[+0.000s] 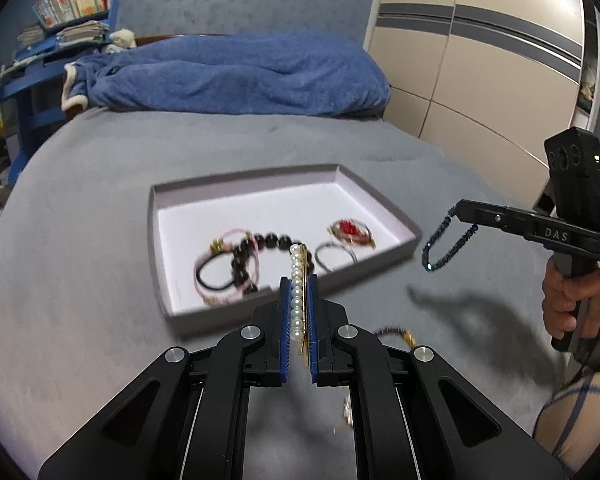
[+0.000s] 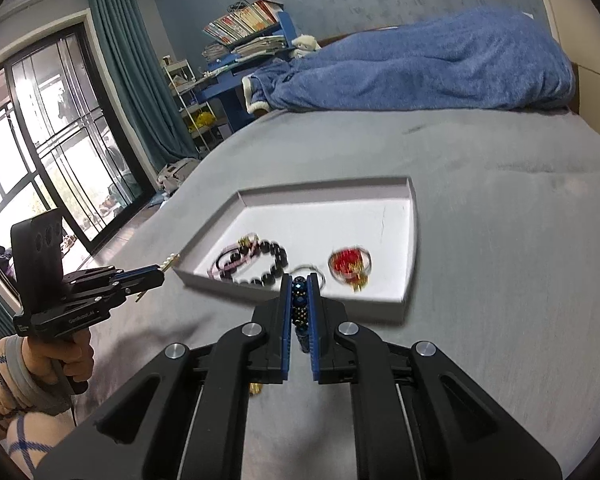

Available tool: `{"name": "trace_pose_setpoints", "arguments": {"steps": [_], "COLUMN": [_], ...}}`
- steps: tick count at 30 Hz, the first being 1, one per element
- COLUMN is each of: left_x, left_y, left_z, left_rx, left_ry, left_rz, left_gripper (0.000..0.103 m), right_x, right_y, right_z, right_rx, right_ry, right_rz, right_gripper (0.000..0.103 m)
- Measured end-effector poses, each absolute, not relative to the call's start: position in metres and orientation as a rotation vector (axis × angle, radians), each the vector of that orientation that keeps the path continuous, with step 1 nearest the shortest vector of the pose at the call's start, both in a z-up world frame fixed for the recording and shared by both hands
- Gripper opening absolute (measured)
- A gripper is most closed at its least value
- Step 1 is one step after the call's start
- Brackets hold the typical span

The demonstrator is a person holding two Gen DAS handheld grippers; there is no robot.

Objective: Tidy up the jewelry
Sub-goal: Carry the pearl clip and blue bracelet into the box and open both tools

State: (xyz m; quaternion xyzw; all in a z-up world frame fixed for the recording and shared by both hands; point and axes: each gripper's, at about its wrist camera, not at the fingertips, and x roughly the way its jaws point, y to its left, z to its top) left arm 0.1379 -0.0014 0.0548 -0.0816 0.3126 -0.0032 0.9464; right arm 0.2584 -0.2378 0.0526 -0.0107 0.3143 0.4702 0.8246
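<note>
A grey bed (image 1: 100, 240) fills most of the room, its cover smooth and flat. On it lies a shallow grey tray (image 1: 380, 256) with a pale floor, the landmark here. Inside the tray sit a black bead bracelet (image 1: 268, 240), a pink hair tie (image 1: 220, 276), a red charm (image 1: 350, 230) and a thin silver ring (image 1: 334, 258).

Just short of the tray's near edge, the left tongs (image 1: 299, 292) are pressed together on a pearl hair clip (image 1: 297, 280), whose tip reaches over the tray. To the right of the tray, the right tongs (image 2: 300, 292) pinch a dark blue bead bracelet (image 1: 446, 248) that hangs in a loop above the bed.

Beyond the tray a blue blanket (image 1: 236, 76) is heaped at the head of the bed. Left of that stands a blue shelf (image 2: 236, 80) stacked with books, then a teal curtain (image 2: 128, 60) and a large window (image 2: 40, 128). A beige wardrobe (image 1: 480, 60) stands to the right of the tray.
</note>
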Motion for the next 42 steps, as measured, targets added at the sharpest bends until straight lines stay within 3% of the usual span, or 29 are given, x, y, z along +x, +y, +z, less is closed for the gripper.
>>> {"name": "trace_pose_setpoints", "arguments": {"steps": [13, 23, 36, 42], "left_x": [0.187, 0.217, 0.228, 0.218], "left_y": [0.013, 0.030, 0.029, 0.030], "left_z": [0.053, 0.029, 0.002, 0.007], "left_rx": [-0.170, -0.197, -0.201, -0.212], "left_ry": [0.689, 0.767, 0.837, 0.807], "left_rz": [0.046, 0.091, 0.106, 0.112], "left_gripper": [0.008, 0.008, 0.008, 0.024], "right_x": [0.278, 0.271, 0.279, 0.277], "right_y": [-0.187, -0.128, -0.123, -0.130], "right_z": [0.067, 0.043, 0.002, -0.001], "right_rx": [-0.062, -0.132, -0.190, -0.206], "right_ry": [0.674, 0.721, 0.809, 0.791], "right_rz": [1.018, 1.065, 0.939, 0.910], "right_gripper": [0.007, 0.007, 0.007, 0.009]}}
